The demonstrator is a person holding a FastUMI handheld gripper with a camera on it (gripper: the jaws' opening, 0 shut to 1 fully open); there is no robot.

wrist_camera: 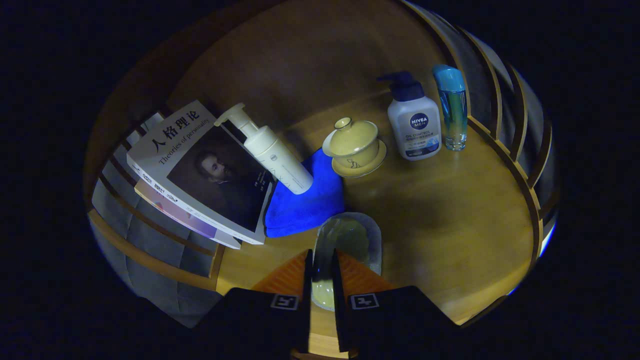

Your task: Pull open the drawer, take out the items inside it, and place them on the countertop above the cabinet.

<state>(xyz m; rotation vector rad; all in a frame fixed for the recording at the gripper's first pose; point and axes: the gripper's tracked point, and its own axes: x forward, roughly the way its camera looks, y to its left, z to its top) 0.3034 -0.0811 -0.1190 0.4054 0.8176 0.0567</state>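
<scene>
My gripper [322, 257] is shut on the rim of a clear glass cup [356, 239], with one finger on each side of its wall. The cup hangs just above or rests on the wooden countertop [450, 210]; I cannot tell which. Just beyond the fingers lies a folded blue towel [310, 200], and a white pump bottle [272, 150] leans across it. Further on stands a yellow lidded tea cup on its saucer [354, 146]. Past that are a grey pump bottle [414, 122] and a slim blue-capped clear bottle [452, 107].
Two stacked books [200, 170] lie beside the towel, at the countertop's edge. A slatted wooden frame [520, 130] curves around the far side of the top. Bare wood stretches from the cup toward that frame.
</scene>
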